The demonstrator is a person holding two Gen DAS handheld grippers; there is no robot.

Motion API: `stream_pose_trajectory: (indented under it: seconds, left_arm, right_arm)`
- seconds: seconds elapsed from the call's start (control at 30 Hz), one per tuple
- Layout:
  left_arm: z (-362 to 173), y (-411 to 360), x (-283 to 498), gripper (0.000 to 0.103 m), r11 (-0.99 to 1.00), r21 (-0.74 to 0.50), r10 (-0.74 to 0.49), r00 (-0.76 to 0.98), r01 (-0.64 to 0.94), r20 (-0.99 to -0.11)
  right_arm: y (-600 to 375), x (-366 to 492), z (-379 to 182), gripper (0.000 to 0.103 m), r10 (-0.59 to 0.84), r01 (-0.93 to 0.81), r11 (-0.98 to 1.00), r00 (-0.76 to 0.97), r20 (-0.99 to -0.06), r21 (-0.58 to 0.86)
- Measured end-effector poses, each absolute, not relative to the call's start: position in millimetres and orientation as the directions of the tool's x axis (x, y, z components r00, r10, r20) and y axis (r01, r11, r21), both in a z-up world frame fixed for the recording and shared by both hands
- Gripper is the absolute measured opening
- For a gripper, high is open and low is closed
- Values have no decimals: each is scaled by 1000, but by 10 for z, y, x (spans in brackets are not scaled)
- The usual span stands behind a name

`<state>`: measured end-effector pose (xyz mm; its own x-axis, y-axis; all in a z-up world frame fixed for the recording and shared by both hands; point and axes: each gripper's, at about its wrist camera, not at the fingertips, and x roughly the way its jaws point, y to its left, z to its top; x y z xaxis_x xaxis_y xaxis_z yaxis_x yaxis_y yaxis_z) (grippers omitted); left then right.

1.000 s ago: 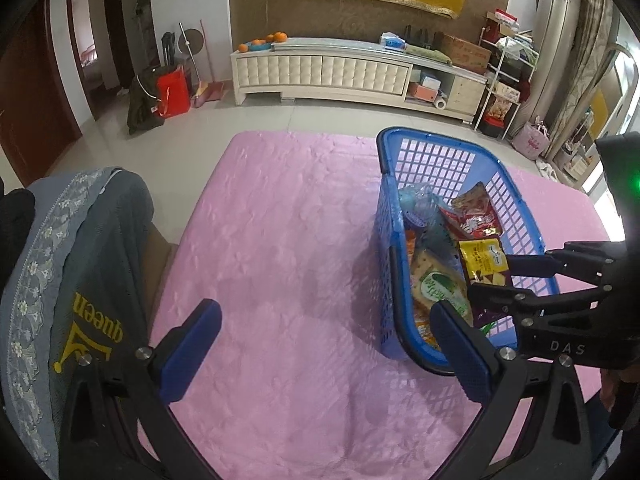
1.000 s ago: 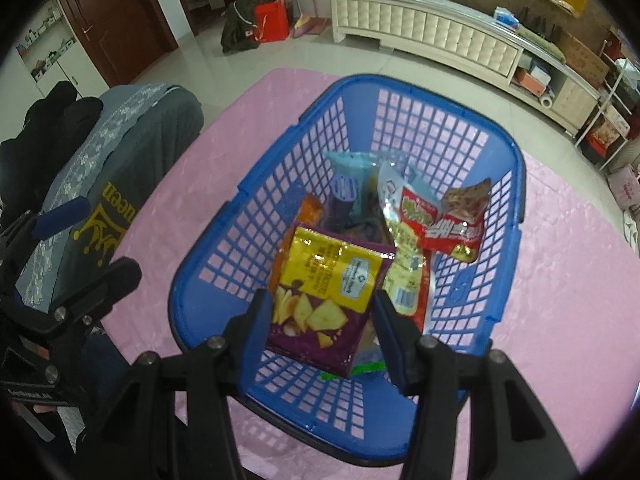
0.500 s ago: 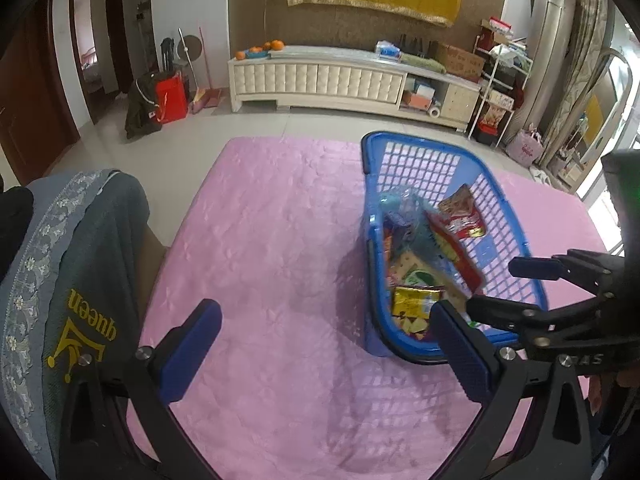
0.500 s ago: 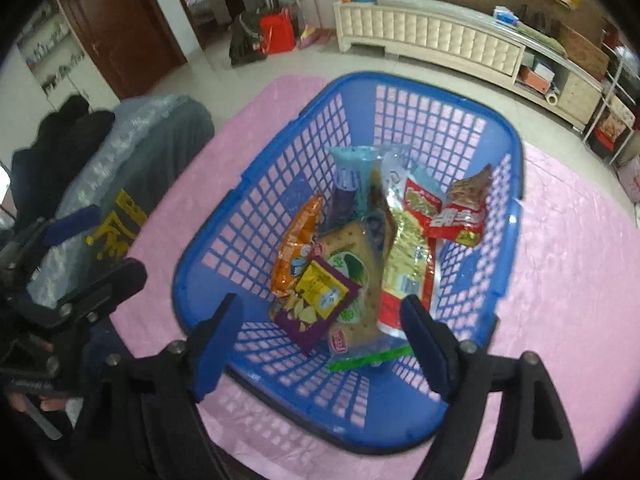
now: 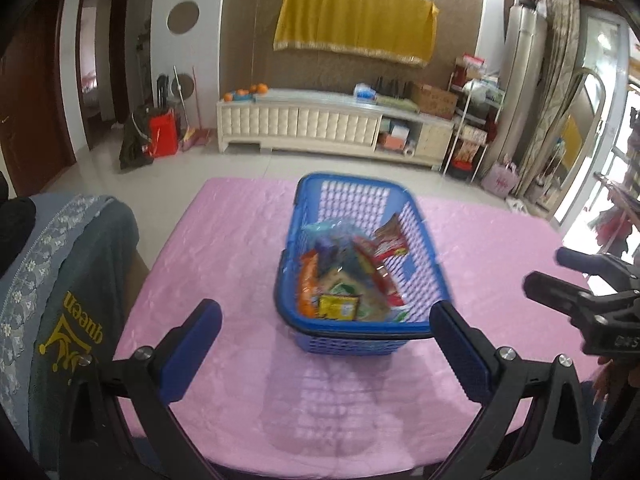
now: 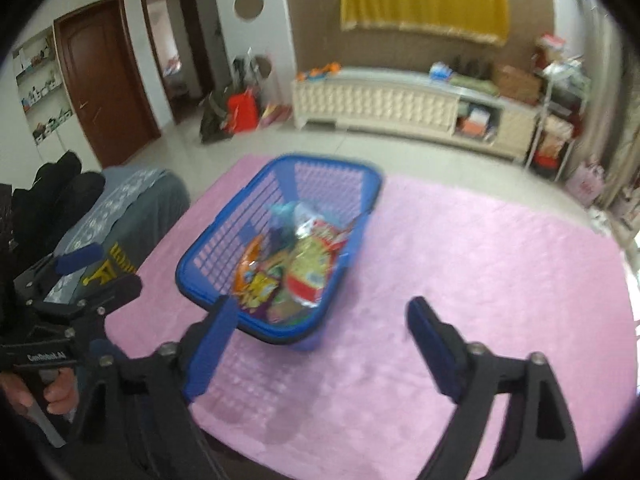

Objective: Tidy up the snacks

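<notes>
A blue plastic basket point(image 5: 420, 248) stands on the pink tablecloth and holds several snack packets, with a yellow chip bag point(image 5: 339, 306) lying at its near end. The basket shows in the right wrist view point(image 6: 208, 248) too, blurred, with the yellow bag point(image 6: 258, 286) near its front. My left gripper point(image 5: 326, 344) is open and empty, in front of the basket's near rim. My right gripper point(image 6: 320, 336) is open and empty, pulled back to the right of the basket, and its fingers point(image 5: 560, 284) show at the right edge of the left wrist view.
A chair draped with a grey "queen" cloth point(image 5: 68, 300) stands at the table's left edge. The pink tablecloth point(image 6: 480, 280) spreads to the right of the basket. A white cabinet point(image 5: 320, 128) stands against the far wall, beyond the floor.
My right gripper opened and let the yellow chip bag drop into the basket. Both grippers then drew back and up from the basket.
</notes>
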<state>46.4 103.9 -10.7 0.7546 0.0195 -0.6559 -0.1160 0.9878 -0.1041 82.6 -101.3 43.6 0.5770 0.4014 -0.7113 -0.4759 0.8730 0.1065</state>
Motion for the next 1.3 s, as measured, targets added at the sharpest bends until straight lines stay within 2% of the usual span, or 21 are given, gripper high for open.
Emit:
stream_pose_trajectory:
  seconds: [0.13,0.47,0.8,1.3]
  left_arm:
    - [140,739,258,103,995,-44,46,804,-89,-592]
    - [437,265,-107,103,999,2,34,869,-38,-493]
    - [563,68,-182,103,1000,17,-4,891,13,-454]
    - [526,52,-191,103,999,-18,-43,881,39,-471]
  right_arm:
    - [-1276,565,723,103,395,-463,884,659,-640,68]
    - [-1581,44,1099,103,371,-416,909,771,-517,32]
    - [-1643,-69,1122,103,315,-359,933,808,-497,7]
    - [-1720,-124,1088,103,311,-344,938,798,-516,33]
